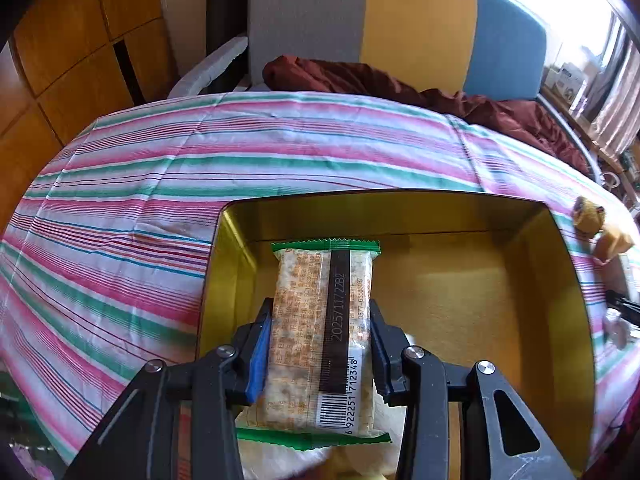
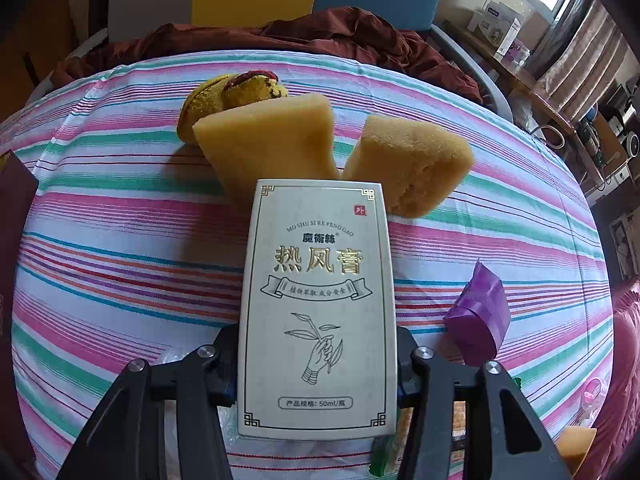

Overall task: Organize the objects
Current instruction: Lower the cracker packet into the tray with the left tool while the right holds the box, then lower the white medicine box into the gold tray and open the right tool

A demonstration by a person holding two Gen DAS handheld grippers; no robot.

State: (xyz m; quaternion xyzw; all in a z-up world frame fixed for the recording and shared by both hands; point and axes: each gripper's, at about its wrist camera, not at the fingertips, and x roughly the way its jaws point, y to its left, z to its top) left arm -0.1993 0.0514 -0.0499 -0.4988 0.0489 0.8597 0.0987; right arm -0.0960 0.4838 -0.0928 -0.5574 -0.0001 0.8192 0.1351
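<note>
A snack bar in a clear, green-edged wrapper [image 1: 320,332] hung over the near left part of the open gold-lined box [image 1: 560,248], clamped at its long sides by the left gripper [image 1: 320,344], whose jaws stood only as far apart as the bar is wide. The chief risk from here was a slip: the slick film could slide out of the pads before the bar was low enough, letting it drop askew or catch on the box's near wall. A hard squeeze could also crush the crisp contents. To the right of the box, over the striped cloth [image 2: 120,248], the right gripper [image 2: 318,360] held a white carton with gold lettering [image 2: 318,300], its jaws pressed on the carton's two side edges. The grip sat low on the carton, so a quick swing might tip it. Beyond the carton, farther from the box, lay two yellow sponge wedges [image 2: 272,144] and a rolled yellow sock [image 2: 224,96]; a purple packet [image 2: 480,316] sat just to the carton's right.
</note>
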